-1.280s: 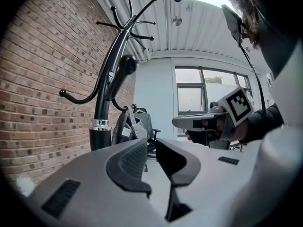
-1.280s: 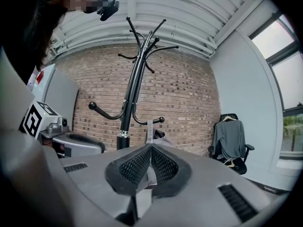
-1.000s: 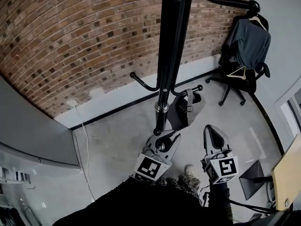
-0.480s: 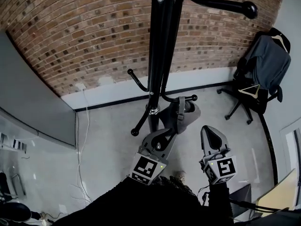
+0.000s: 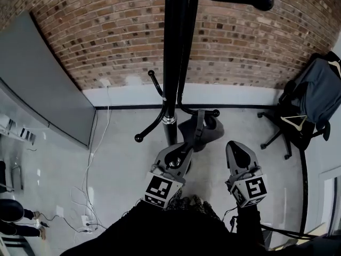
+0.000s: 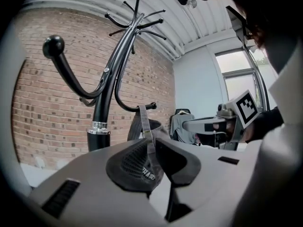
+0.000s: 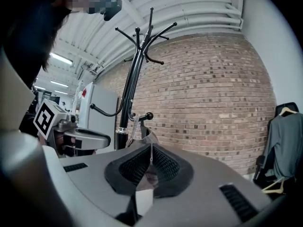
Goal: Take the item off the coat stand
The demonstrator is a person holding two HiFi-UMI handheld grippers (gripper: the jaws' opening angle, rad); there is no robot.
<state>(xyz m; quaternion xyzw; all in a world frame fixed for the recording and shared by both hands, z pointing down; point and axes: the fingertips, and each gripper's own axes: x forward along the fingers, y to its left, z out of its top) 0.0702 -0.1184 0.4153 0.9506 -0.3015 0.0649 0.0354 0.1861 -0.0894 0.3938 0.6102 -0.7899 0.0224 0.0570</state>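
Observation:
A grey cap [image 5: 205,134] hangs by its strap from a low hook [image 5: 213,112] of the black coat stand [image 5: 173,63]. My left gripper [image 5: 181,152] points at it from just below, jaws a little apart. In the left gripper view the cap [image 6: 144,126] hangs straight ahead. Its lower edge shows in the gap of my left gripper [image 6: 154,150]; I cannot tell whether it touches. My right gripper [image 5: 234,147] is off to the cap's right, apart from it. In the right gripper view, my right gripper [image 7: 150,148] is shut and empty, with the cap [image 7: 142,129] beyond.
A brick wall [image 5: 106,36] stands behind the stand. An office chair [image 5: 298,121] draped with a grey jacket and hangers is at the right. A grey panel [image 5: 48,84] leans at the left, with cables [image 5: 88,180] on the floor below it.
The view has swung round the stand, so the chair slid right and the grey panel came in at left. Both grippers swung along; the left one now lies closer under the cap.

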